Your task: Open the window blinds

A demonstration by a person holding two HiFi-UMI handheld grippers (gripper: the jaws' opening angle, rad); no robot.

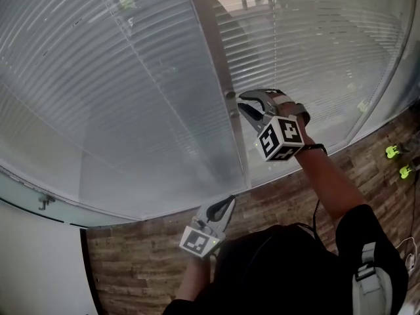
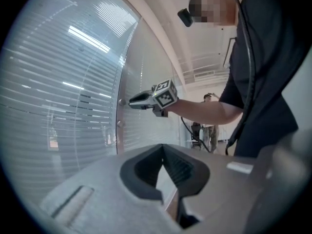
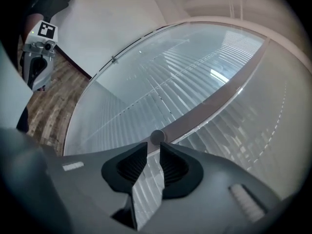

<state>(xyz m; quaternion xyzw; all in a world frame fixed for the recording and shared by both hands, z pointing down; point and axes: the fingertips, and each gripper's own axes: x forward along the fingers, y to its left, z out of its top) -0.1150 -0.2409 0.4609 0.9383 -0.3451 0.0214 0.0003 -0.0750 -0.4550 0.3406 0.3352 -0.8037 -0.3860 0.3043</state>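
The blinds (image 1: 125,90) look sealed behind glass, light fragile slats out of reach, so the place to grip is the small, hard, probably slick round knob (image 3: 157,137) on the frame post (image 1: 220,51) — just ahead of the right gripper (image 3: 153,149), jaws narrowly parted and empty — while the left gripper (image 2: 163,147) hangs low, closed on nothing.

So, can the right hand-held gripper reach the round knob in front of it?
Probably yes: the right hand-held gripper points straight at the knob, jaws slightly apart and empty, nothing in the way.
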